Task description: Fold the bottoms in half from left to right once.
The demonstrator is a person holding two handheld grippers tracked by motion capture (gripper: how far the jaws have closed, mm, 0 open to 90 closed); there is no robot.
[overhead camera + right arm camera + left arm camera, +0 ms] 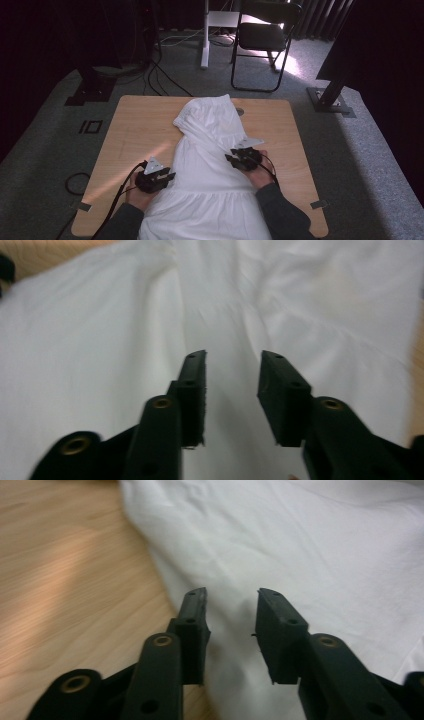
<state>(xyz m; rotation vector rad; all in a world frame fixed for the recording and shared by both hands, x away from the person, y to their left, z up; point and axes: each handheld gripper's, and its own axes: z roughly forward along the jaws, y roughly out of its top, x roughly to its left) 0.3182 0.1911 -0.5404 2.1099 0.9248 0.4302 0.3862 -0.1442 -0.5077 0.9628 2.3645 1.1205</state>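
High view: white dress (210, 165) lying lengthwise down middle of wooden surface (135, 130), top part bunched at far end, skirt hanging over near edge. Left gripper (167, 176) hovering at dress's left edge, jaws spread, pinching nothing. Right gripper (234, 156) sitting over dress's right side, jaws spread, nothing between.
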